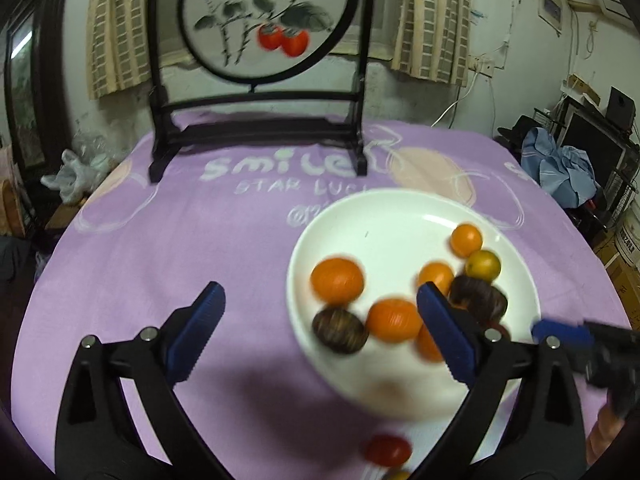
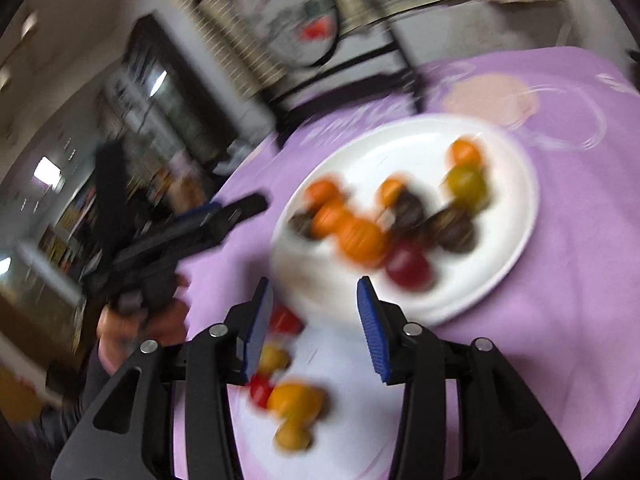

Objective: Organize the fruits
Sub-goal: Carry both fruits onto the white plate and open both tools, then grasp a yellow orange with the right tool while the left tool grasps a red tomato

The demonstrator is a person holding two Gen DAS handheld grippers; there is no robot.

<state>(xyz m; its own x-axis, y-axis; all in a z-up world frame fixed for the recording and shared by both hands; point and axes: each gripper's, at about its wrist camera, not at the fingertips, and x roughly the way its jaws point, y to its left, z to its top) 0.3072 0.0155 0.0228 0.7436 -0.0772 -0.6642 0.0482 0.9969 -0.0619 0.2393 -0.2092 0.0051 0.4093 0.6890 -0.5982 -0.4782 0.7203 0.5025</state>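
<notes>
Left wrist view: the left gripper (image 1: 320, 332) has its blue fingers (image 1: 196, 332) spread wide with nothing between them; the right-hand finger hangs over the near part of a white plate (image 1: 340, 216), the left-hand one over the purple cloth (image 1: 160, 248) that covers the desk. On the plate lie several oranges (image 1: 338, 281), a yellow-green citrus (image 1: 484, 266) at its far right, and dark brown round fruits (image 1: 340, 332). A red tomato (image 1: 387, 450) lies on the cloth just near of the plate, at the bottom edge. The right gripper (image 1: 560, 332) comes in from the right edge beside the plate. A dark wooden stand with a round painted screen (image 1: 266, 20) is at the far side of the desk.

Right wrist view, heavily blurred: the right gripper (image 2: 316, 328) has its fingers (image 2: 370, 328) partly apart and gripping nothing. Beyond them is the plate (image 2: 516, 208) with the oranges (image 2: 360, 240), dark fruits (image 2: 456, 232), a red one (image 2: 410, 268) and the yellow-green one (image 2: 466, 182). Nearer, on a white sheet (image 2: 348, 364), lie small red fruits (image 2: 284, 318) and orange-yellow fruits (image 2: 296, 400). The left gripper (image 2: 224, 216), held by a hand (image 2: 140, 320), is at the left.
</notes>
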